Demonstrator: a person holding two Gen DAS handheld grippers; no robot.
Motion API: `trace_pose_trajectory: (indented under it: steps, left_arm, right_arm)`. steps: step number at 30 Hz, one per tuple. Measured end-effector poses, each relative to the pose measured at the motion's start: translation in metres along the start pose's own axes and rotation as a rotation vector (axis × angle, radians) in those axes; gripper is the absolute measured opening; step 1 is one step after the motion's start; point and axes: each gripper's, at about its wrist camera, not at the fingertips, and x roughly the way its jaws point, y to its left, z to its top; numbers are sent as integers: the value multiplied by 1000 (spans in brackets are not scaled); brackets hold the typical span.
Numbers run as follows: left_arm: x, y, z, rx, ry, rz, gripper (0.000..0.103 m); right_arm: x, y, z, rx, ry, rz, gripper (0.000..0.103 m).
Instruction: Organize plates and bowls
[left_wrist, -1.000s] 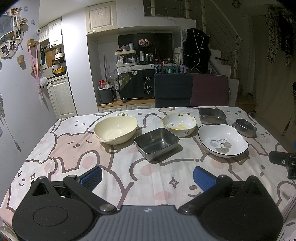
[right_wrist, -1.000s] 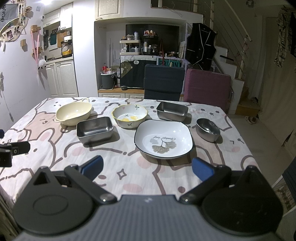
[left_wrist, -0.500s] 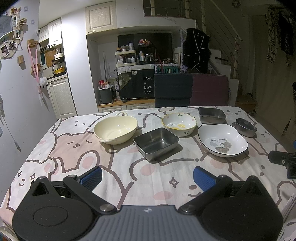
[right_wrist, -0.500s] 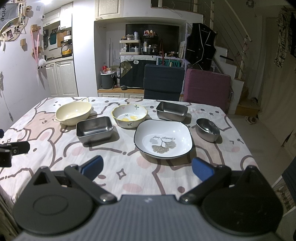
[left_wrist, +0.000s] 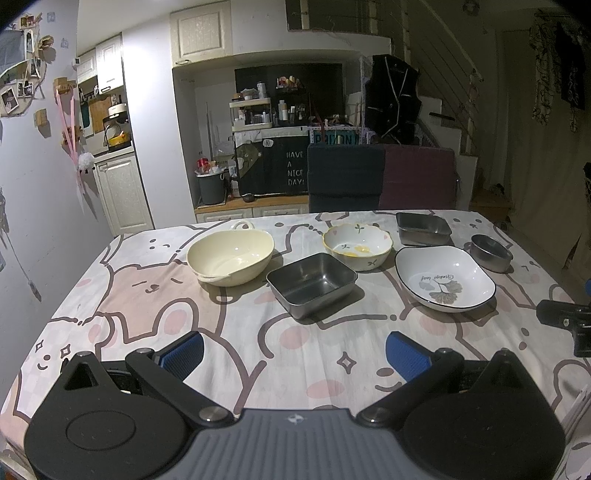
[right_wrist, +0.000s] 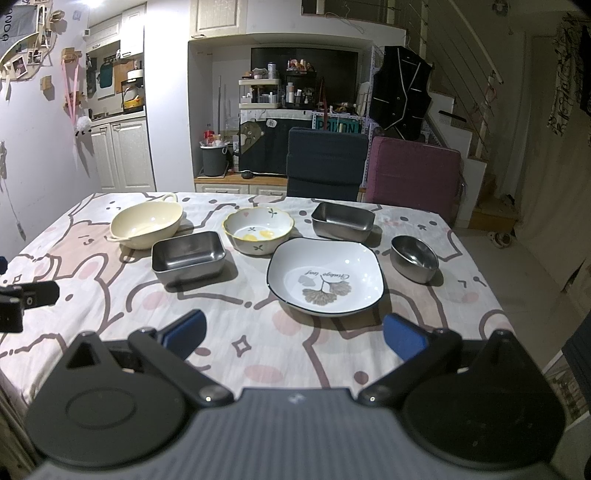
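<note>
Both tools, left tool and right tool, stand apart, empty. The white plate lies at 12 o'clock of the right tool, its leaf stem pointing 12.

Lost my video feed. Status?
Left gripper, right gripper open, empty. White square leaf-print plate and cream handled bowl untouched. Nothing in the way.

Far steel tray: near edge partly hidden behind white plate. Right gripper cut off by frame edge, jaws unseen there. Plate lettering too small to read. Shelf clutter too small to identify.
</note>
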Motion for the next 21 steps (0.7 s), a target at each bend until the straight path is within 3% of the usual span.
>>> trace_pose_trajectory:
  steps: [4, 8, 21]
  left_arm:
    - [2, -3, 1, -1, 13, -7, 103]
    - [0, -4, 17, -51, 10, -68, 103]
    - [41, -31, 83, 16, 5, -92, 103]
  right_arm:
    - [0, 0, 0, 2, 2, 4, 103]
    - [-2, -3, 3, 11, -8, 16, 103]
    - [2, -30, 45, -56, -106, -5, 103]
